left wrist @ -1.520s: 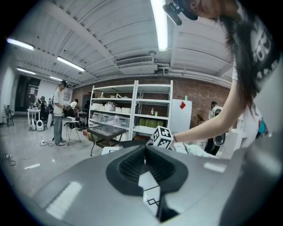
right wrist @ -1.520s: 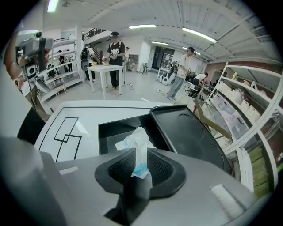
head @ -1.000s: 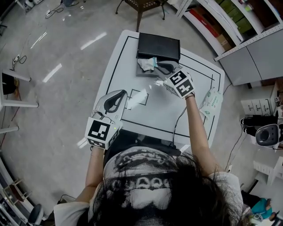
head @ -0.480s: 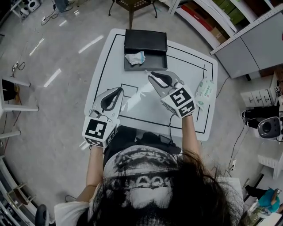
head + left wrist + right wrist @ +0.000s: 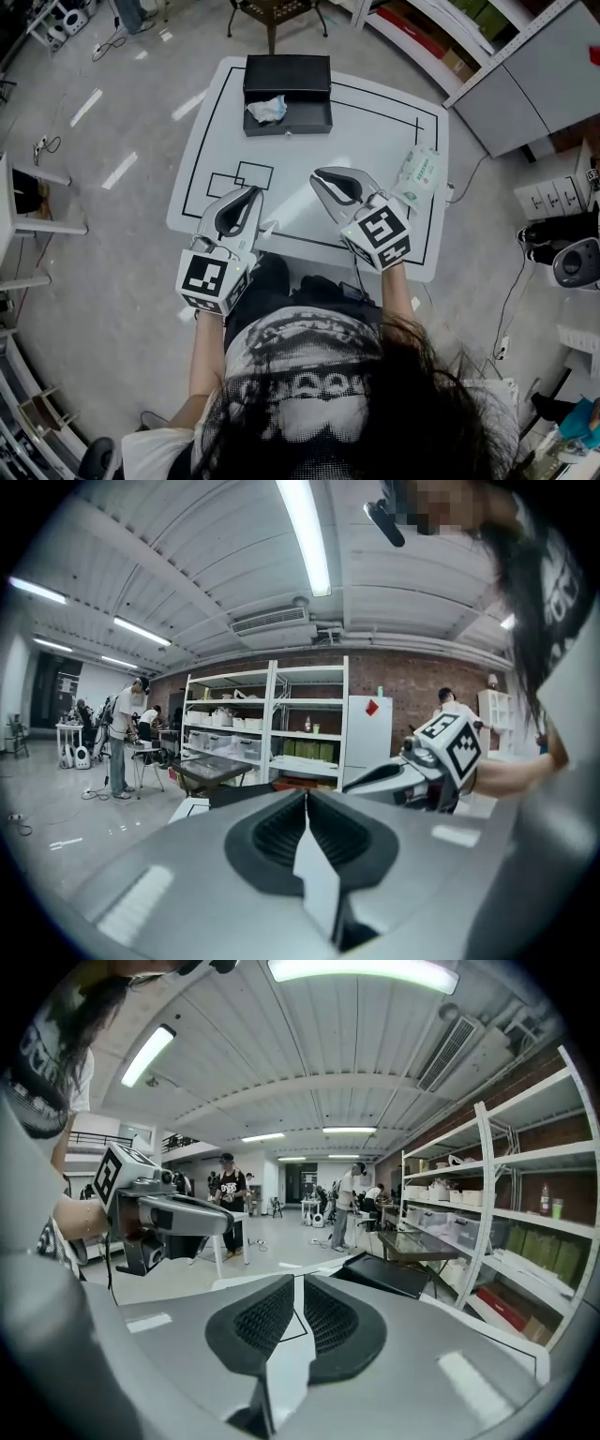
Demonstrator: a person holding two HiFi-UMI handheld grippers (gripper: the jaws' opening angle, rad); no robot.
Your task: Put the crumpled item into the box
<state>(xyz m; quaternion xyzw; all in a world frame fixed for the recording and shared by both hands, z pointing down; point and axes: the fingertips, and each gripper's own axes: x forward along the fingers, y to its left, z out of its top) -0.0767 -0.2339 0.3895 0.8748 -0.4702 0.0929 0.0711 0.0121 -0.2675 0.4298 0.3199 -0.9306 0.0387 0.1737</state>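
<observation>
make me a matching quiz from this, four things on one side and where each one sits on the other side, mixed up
Things:
1. crumpled item
2. black box
3. green and white packet
4. left gripper

Places:
a. by the right edge of the table
b. at the table's far edge
c. inside the black box
d. over the table's near edge, fingers together

Pairs: 1-c, 2-b, 3-a, 4-d

crumpled item (image 5: 267, 110) unidentifiable, chair (image 5: 274, 9) cropped
</observation>
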